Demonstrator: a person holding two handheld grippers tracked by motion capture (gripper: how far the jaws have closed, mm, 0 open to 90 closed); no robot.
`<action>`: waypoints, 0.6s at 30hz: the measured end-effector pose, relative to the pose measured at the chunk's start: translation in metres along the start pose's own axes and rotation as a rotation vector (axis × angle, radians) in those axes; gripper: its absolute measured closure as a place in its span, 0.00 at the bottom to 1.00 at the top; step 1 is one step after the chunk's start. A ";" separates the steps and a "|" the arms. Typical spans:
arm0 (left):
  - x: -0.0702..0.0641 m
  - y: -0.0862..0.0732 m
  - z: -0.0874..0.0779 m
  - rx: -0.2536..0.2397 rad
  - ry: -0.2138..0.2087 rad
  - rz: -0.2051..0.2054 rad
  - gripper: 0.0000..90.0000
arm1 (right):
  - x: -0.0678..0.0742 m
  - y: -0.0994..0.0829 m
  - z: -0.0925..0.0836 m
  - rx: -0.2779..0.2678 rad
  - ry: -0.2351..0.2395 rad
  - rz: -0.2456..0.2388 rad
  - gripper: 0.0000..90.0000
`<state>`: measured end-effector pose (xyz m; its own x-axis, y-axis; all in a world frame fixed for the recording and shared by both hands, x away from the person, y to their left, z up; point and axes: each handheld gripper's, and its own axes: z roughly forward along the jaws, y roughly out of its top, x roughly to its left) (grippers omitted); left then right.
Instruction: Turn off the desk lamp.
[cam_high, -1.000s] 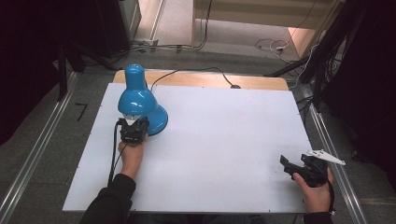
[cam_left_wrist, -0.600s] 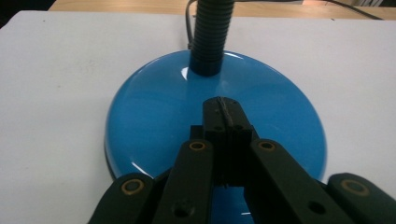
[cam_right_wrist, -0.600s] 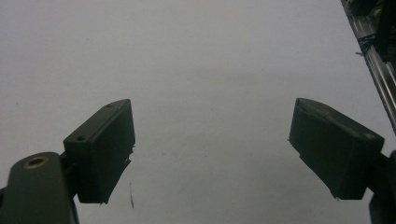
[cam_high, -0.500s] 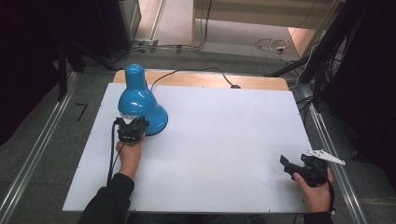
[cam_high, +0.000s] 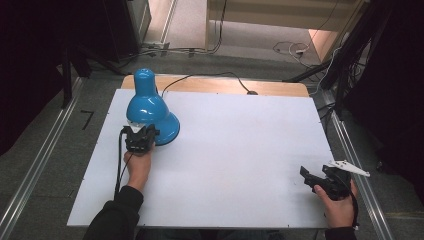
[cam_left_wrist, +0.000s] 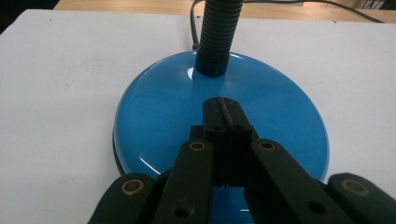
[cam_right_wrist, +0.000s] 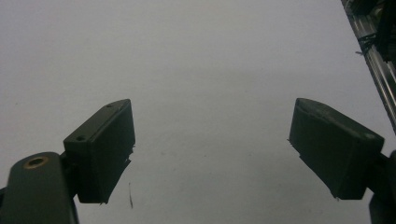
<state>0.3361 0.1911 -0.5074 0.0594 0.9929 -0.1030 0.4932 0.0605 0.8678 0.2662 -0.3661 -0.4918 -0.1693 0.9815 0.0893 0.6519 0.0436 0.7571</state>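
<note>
Lamp base (cam_left_wrist: 154, 121) near part hidden behind jaws; ribbed neck (cam_left_wrist: 218, 32) cut by top edge

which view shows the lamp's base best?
Left gripper view: the round blue base sits close up, corrugated neck rising from it, the shut left gripper over it. In the high view the shade covers most of the base.

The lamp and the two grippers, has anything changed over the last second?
Nothing has visibly changed. The left gripper stays shut over the blue lamp base, the lamp has not shifted, and the right gripper stays open over the white table near its right edge.
</note>
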 end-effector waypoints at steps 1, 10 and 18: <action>0.001 0.000 -0.001 0.001 0.004 0.001 1.00 | 0.000 0.000 0.000 0.001 -0.003 0.002 0.15; 0.006 0.002 -0.004 -0.028 0.028 -0.041 1.00 | 0.000 0.000 -0.001 0.000 -0.005 0.005 0.15; 0.008 0.002 -0.005 -0.027 0.032 -0.045 1.00 | 0.000 0.000 -0.001 0.000 -0.003 0.006 0.15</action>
<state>0.3334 0.1993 -0.5043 0.0096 0.9919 -0.1264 0.4710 0.1070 0.8756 0.2654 -0.3665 -0.4911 -0.1633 0.9823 0.0916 0.6527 0.0380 0.7566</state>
